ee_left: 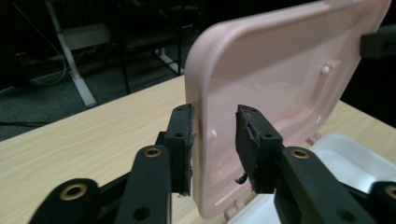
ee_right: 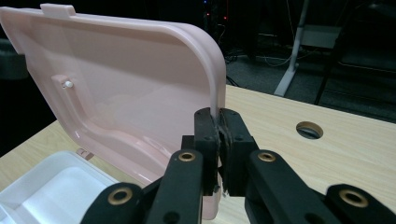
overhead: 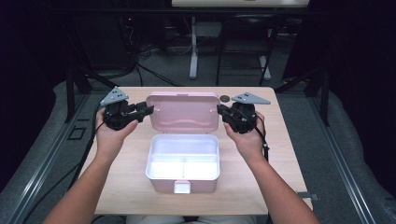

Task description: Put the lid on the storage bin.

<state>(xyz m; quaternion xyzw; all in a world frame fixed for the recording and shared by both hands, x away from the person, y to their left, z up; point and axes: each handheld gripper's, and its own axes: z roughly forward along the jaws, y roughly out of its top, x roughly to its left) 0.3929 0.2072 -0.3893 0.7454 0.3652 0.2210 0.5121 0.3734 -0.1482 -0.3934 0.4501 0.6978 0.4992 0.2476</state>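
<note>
Lid (overhead: 183, 111) upright over box (overhead: 183, 163), mid-table. Your right gripper (ee_right: 218, 140) pinches lid's edge, jaws clamped tight. Your left gripper (ee_left: 214, 140) straddles opposite edge, jaws apart, one pad touching, no grip. Risk: one-sided pull twists lid, strains hinge, drags box.

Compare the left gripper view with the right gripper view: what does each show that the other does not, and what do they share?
Left gripper view alone: the left gripper open, its jaws straddling the lid's edge with a gap on one side. Right gripper view alone: the right gripper shut on the lid's edge, and a round hole in the table. Both: the raised pink lid and the white tray.
</note>
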